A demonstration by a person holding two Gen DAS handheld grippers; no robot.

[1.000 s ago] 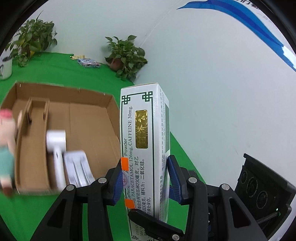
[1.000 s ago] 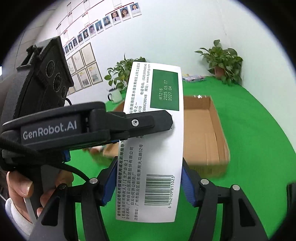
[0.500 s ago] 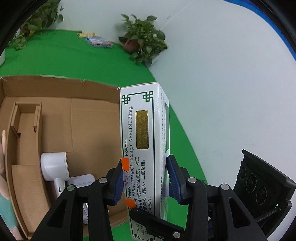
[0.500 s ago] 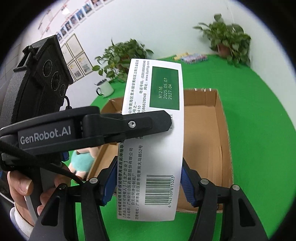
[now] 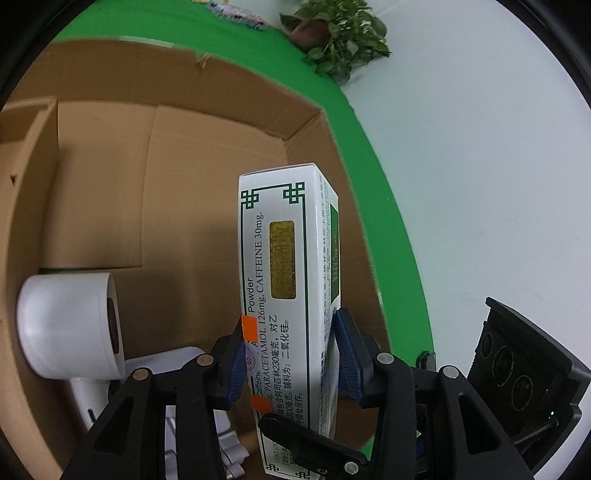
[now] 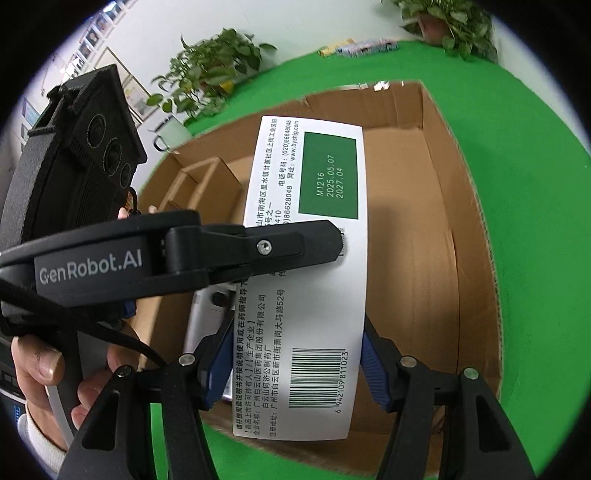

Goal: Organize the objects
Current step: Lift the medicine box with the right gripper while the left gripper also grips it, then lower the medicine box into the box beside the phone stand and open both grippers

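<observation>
Held item: white rectangular cardboard medicine box [image 5: 288,295] with green border print, gold label and barcode face [image 6: 306,280]; held above the open brown corrugated cardboard box [image 5: 207,155], over its right-hand part.
Left gripper [image 5: 291,354]: blue pads press the medicine box's two narrow sides; jaws part-way apart.
Right gripper [image 6: 291,365]: blue pads clamp the broader width of the same box near its barcode end; jaws roughly half apart.
Carton contents: white plastic hair dryer [image 5: 70,325] lies at the lower left on the floor of the carton; cardboard dividers [image 6: 199,181] at the far left.
Surface: green cloth [image 6: 524,155] under the carton.
Background: potted green plant [image 5: 336,33] at the white wall.
</observation>
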